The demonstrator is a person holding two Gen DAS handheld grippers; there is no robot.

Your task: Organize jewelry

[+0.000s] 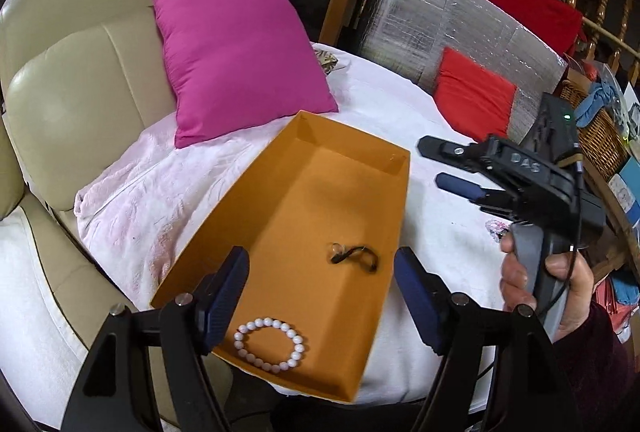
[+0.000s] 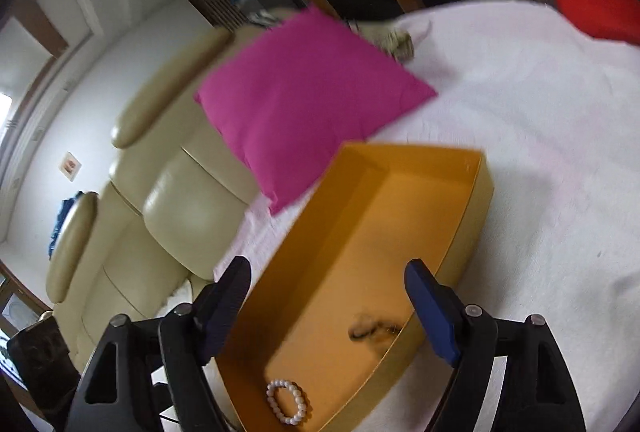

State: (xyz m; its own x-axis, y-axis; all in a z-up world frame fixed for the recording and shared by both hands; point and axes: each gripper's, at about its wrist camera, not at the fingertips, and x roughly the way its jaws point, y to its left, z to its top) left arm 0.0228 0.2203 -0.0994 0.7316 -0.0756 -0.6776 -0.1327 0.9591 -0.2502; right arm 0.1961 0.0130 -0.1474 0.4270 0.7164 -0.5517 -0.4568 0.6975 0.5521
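- One orange box (image 1: 280,191) is lying on the white cover (image 1: 400,111), holding two pieces: a white bead bracelet (image 1: 270,344) and a dark cord piece (image 1: 354,256).
- Left gripper (image 1: 320,296) and right gripper (image 2: 326,306) are both gaping wide, gripping nothing.

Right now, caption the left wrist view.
Open left gripper above orange box holding bead bracelet and dark earpiece.
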